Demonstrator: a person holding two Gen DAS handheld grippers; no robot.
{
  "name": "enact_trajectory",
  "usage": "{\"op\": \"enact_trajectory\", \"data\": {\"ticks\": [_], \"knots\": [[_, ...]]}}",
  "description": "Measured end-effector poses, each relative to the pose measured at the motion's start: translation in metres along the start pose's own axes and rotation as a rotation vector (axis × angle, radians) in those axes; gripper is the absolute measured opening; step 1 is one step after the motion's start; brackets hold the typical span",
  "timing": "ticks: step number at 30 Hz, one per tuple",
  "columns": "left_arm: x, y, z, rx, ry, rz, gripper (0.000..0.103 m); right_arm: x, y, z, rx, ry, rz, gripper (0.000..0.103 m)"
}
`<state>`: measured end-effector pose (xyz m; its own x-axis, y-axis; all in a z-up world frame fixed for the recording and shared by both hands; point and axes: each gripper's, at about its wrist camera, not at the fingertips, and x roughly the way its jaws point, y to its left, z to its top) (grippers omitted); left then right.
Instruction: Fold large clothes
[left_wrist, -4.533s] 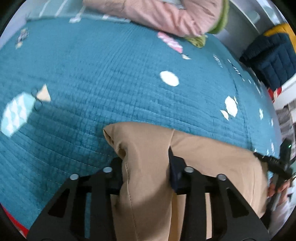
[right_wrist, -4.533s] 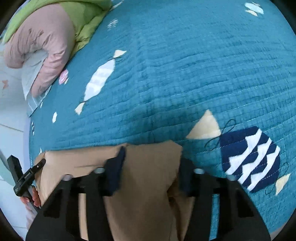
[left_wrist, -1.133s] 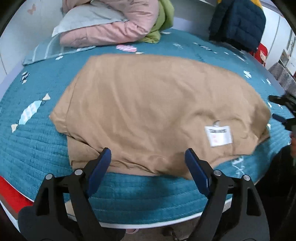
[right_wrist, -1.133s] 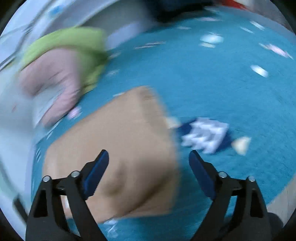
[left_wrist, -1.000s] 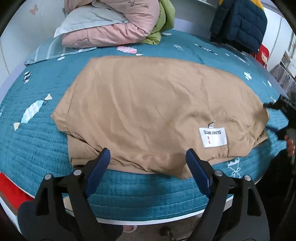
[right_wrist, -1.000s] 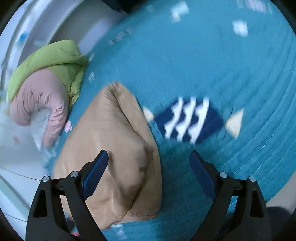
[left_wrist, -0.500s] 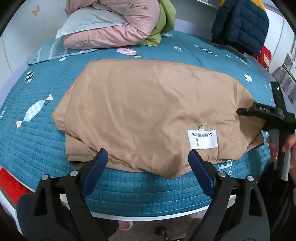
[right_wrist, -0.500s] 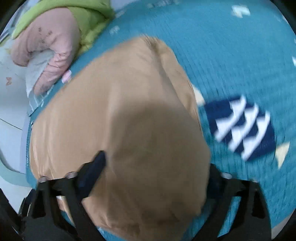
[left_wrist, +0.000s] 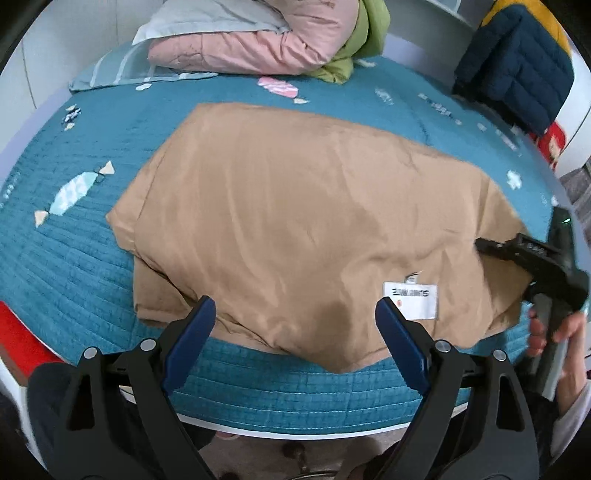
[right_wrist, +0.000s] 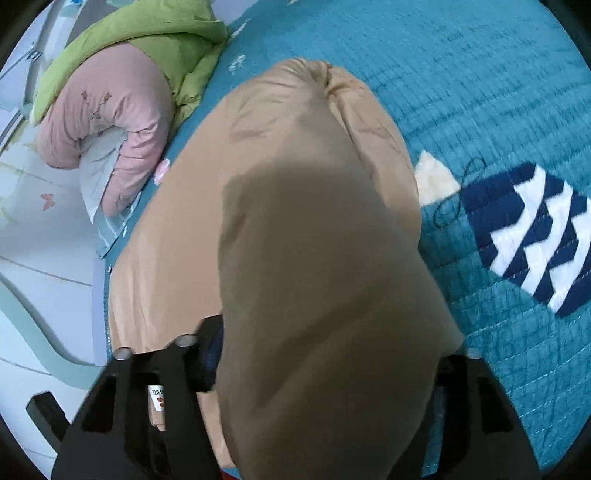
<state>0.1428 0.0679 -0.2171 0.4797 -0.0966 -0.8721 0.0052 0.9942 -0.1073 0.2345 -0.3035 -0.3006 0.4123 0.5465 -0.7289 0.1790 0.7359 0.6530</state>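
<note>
A large tan garment (left_wrist: 314, 221) lies folded on the teal quilt (left_wrist: 74, 258), its white label (left_wrist: 410, 300) near the front right. My left gripper (left_wrist: 295, 332) hovers open over the garment's near edge, and nothing is between its blue pads. In the left wrist view my right gripper (left_wrist: 517, 251), held by a hand (left_wrist: 565, 328), is at the garment's right edge. In the right wrist view a thick bunch of the tan garment (right_wrist: 314, 258) fills my right gripper (right_wrist: 328, 362). Its jaws are closing on the bunch. The left finger (right_wrist: 207, 350) presses the cloth; the right finger is mostly hidden.
Pink and green padded bedding (left_wrist: 258, 40) is piled at the head of the bed. A navy jacket (left_wrist: 517, 62) hangs at the back right. The bed's front edge (left_wrist: 295, 417) runs just below my left gripper. A navy and white fish patch (right_wrist: 532, 229) lies right of the garment.
My right gripper has come in from beside the garment onto its right edge and closed in on a bunch of cloth. The left gripper has stayed open and nearly still.
</note>
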Motion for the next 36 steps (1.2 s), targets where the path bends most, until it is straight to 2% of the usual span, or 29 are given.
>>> {"op": "enact_trajectory", "data": {"ticks": [3,5,7,8,9,14,17,18,19,20,24,27,31,34,35,36], "knots": [[0.000,-0.008,0.007,0.029,-0.017,0.044,0.089,-0.016,0.012,0.002,-0.045,-0.054,0.006,0.026],[0.001,-0.015,0.016,0.031,-0.022,0.076,0.088,-0.027,0.032,-0.001,-0.159,-0.106,-0.037,0.024],[0.006,-0.022,0.027,0.029,-0.005,0.141,0.087,-0.032,0.041,-0.006,-0.217,-0.127,-0.036,0.024],[0.008,-0.025,0.033,0.031,0.000,0.171,0.081,-0.032,0.042,-0.008,-0.222,-0.130,-0.032,0.024],[0.008,-0.029,0.042,0.027,-0.007,0.176,0.077,-0.032,0.042,-0.008,-0.221,-0.130,-0.029,0.024],[0.007,-0.048,0.082,0.023,-0.038,0.119,0.077,-0.039,0.036,-0.013,-0.227,-0.123,-0.003,0.024],[0.011,-0.070,0.111,0.081,-0.074,0.100,0.074,-0.036,0.036,-0.012,-0.221,-0.108,-0.013,0.024],[0.015,-0.078,0.122,0.106,-0.080,0.114,0.072,-0.035,0.033,-0.012,-0.212,-0.095,-0.023,0.024],[0.019,-0.083,0.130,0.115,-0.084,0.132,0.069,-0.031,0.030,-0.011,-0.192,-0.079,-0.035,0.024],[0.022,-0.087,0.138,0.116,-0.088,0.138,0.058,-0.029,0.026,-0.009,-0.168,-0.065,-0.034,0.024],[0.052,-0.099,0.177,0.099,-0.015,0.034,0.032,-0.024,0.018,-0.005,-0.121,-0.034,-0.012,0.025],[0.078,-0.114,0.194,0.125,0.014,0.059,0.026,-0.018,0.016,-0.004,-0.120,-0.012,-0.034,0.026],[0.101,-0.121,0.197,0.140,0.050,0.095,0.024,-0.014,0.013,-0.003,-0.116,0.008,-0.035,0.028],[0.101,-0.121,0.193,0.139,0.048,0.065,0.025,-0.015,0.008,-0.001,-0.095,0.018,-0.053,0.035],[0.098,-0.120,0.191,0.150,0.032,0.073,0.032,-0.018,0.006,-0.001,-0.072,0.012,-0.069,0.042],[0.096,-0.118,0.190,0.158,0.023,0.090,0.044,-0.026,0.003,-0.002,-0.039,-0.010,-0.077,0.043]]}}
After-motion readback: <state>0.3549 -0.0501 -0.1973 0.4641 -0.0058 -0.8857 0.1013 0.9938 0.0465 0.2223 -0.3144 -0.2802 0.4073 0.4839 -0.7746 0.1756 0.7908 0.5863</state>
